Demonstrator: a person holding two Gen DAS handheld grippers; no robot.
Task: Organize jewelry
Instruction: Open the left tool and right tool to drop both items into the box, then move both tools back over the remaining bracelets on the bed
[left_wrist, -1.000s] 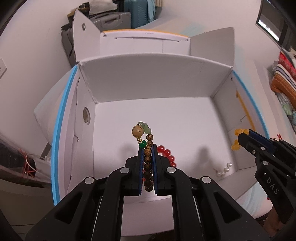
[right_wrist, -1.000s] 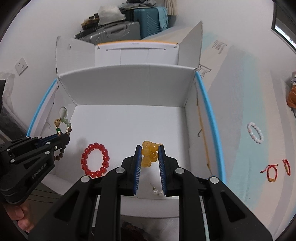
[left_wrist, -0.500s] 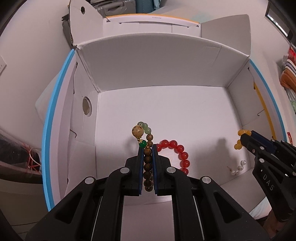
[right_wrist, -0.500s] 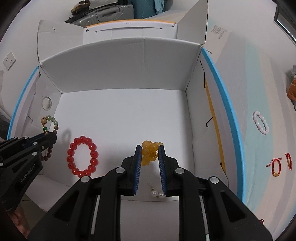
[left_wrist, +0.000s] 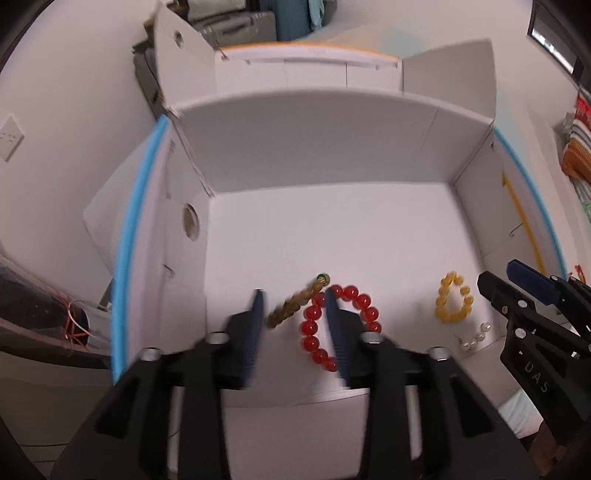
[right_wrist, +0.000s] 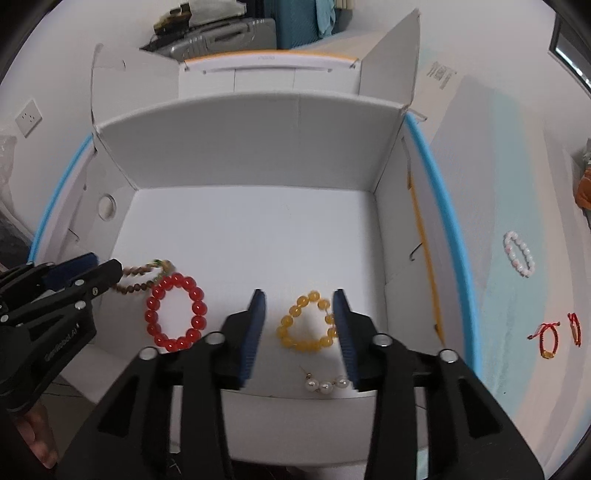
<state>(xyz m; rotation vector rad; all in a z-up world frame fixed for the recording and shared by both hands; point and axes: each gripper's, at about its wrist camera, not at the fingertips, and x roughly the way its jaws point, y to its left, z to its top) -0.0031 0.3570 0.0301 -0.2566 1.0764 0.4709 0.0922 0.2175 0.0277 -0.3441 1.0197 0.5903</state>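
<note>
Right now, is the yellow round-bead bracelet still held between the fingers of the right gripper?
No, the yellow round-bead bracelet lies flat on the white cardboard box floor, and the right gripper stands open around it.

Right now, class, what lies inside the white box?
Inside the box: red bracelet, yellow bracelet, brown bracelet and pearls. The left gripper covers the brown bracelet's end.

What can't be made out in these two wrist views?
- Brown bracelet: motion-blurred in the left view; in the right view the left tool covers its near end.
- Red bracelet: left view, partly behind a finger.
- Pearl piece: too small to identify.
- Red string items outside the box: details too small.
</note>
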